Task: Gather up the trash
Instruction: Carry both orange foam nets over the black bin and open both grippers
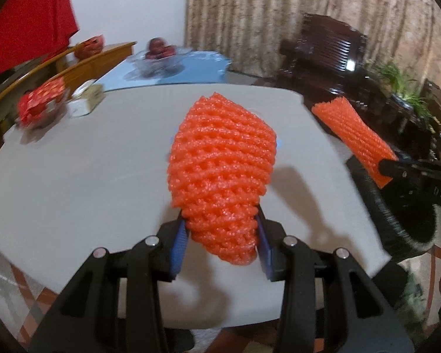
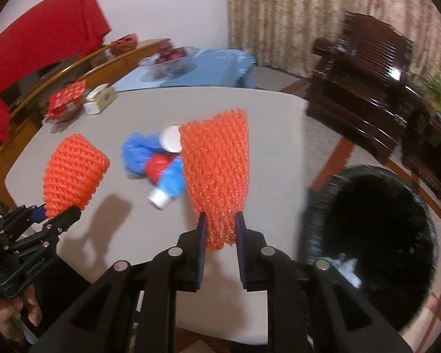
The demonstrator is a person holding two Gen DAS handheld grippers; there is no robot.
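The left tool [image 1: 220, 232] squeezes a puffy orange foam net [image 1: 220, 158] above the gray bench [image 1: 73, 176]. The right tool [image 2: 220, 229] pinches another orange net [image 2: 217, 173] beside the black trash bin [image 2: 376, 244].

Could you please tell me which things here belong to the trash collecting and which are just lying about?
Job: foam net in left gripper; foam net in right gripper; crumpled blue and red wrappers; black bin.
Lying about: tissue box; fruit bowl; red packet.

Left gripper [image 1: 220, 232] clamped, raised; right gripper [image 2: 220, 229] clamped, raised, both pointing forward.
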